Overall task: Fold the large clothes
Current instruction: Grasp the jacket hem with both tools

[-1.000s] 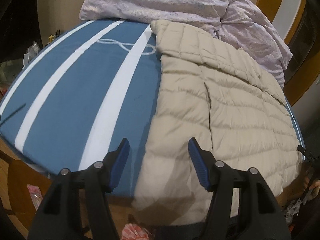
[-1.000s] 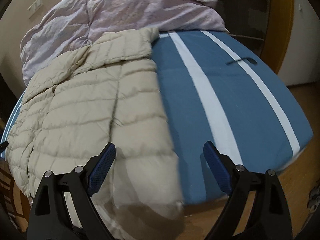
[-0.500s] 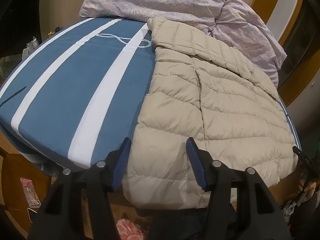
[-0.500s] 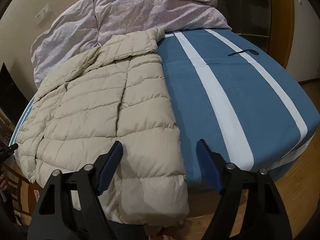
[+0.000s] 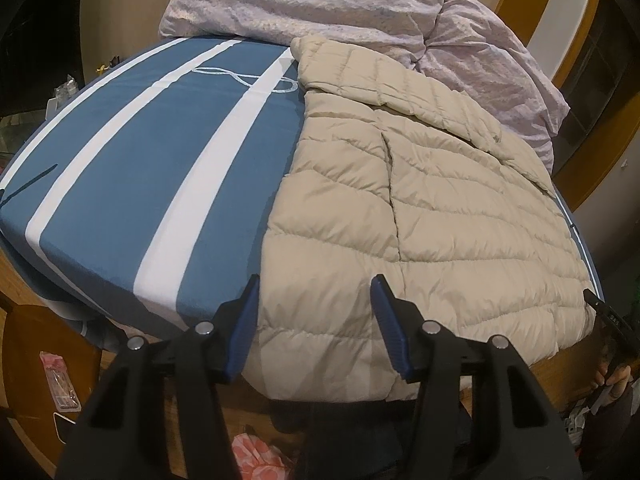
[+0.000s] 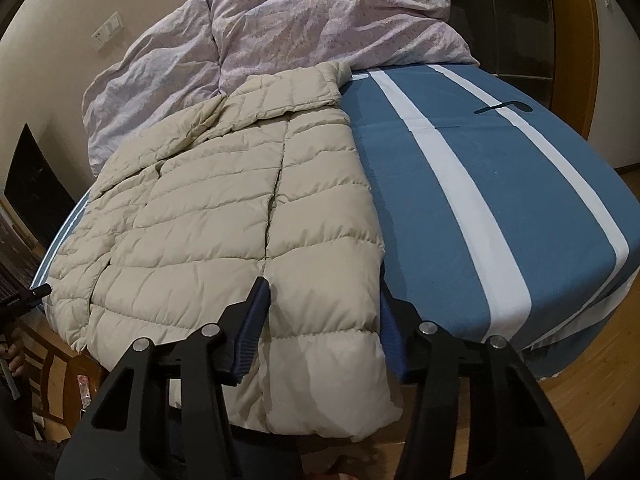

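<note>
The beige quilted down jacket lies spread flat on the blue-and-white striped bedsheet, its collar up against the rumpled lilac duvet and its hem hanging over the foot of the bed; a second ago both tongs hung further back from that hem, and now each straddles a bottom portion of it; the left gripper has narrowed only slightly and stands about half open over the corner next to the bare sheet, pads not yet pressing; the right gripper is closing from wide, hem panel between its fingers, the right-hand pad partly hidden behind the fabric, so a firm pinch is not yet evident; judging by this, the grasp on the hem is nearly made, and lifting it toward the collar to fold the jacket in half seems the likely next step.
</note>
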### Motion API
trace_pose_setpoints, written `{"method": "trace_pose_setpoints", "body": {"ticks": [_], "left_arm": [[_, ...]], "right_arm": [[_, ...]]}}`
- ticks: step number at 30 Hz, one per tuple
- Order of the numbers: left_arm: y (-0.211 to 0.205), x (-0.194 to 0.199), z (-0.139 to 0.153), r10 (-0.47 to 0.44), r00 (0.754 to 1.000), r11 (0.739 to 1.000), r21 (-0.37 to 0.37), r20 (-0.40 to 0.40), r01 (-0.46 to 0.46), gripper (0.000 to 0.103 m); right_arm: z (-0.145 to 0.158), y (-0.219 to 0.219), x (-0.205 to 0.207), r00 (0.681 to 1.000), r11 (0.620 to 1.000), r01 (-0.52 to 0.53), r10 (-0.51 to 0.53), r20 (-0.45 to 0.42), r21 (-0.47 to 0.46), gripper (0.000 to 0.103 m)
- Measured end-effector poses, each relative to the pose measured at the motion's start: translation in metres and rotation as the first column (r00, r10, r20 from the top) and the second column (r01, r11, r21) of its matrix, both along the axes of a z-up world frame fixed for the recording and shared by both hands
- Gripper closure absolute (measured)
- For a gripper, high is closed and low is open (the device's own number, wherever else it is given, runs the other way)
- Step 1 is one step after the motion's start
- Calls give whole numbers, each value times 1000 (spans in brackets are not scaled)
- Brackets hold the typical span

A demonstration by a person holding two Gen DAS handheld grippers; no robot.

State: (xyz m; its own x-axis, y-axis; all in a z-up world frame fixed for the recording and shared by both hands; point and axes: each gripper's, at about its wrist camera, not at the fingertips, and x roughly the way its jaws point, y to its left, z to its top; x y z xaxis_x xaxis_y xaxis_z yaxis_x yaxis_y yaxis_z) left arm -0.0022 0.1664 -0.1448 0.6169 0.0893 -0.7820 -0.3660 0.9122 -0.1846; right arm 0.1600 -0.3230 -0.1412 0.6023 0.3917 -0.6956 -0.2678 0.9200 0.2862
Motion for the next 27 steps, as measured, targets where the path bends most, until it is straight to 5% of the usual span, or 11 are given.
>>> {"method": "trace_pose_setpoints", "body": {"ticks": [10, 18, 20, 27], "left_arm": [[-12, -5, -2, -18, 1000, 997, 75, 1, 18, 50], [-10, -13, -2, -22, 1000, 999, 38, 12, 22, 80], [-11, -13, -2, -28, 1000, 999, 28, 10, 28, 90], [-18, -8, 5, -42, 999, 996, 73, -2, 42, 97]], "right_arm": [[-1, 8, -12, 999, 998, -16, 19, 51, -58, 49], [-2, 7, -13, 999, 999, -43, 43, 12, 4, 84], [-1, 7, -12, 999, 999, -40, 40, 6, 15, 88], [12, 8, -9, 999, 1000, -26, 25, 32, 7, 93]]}}
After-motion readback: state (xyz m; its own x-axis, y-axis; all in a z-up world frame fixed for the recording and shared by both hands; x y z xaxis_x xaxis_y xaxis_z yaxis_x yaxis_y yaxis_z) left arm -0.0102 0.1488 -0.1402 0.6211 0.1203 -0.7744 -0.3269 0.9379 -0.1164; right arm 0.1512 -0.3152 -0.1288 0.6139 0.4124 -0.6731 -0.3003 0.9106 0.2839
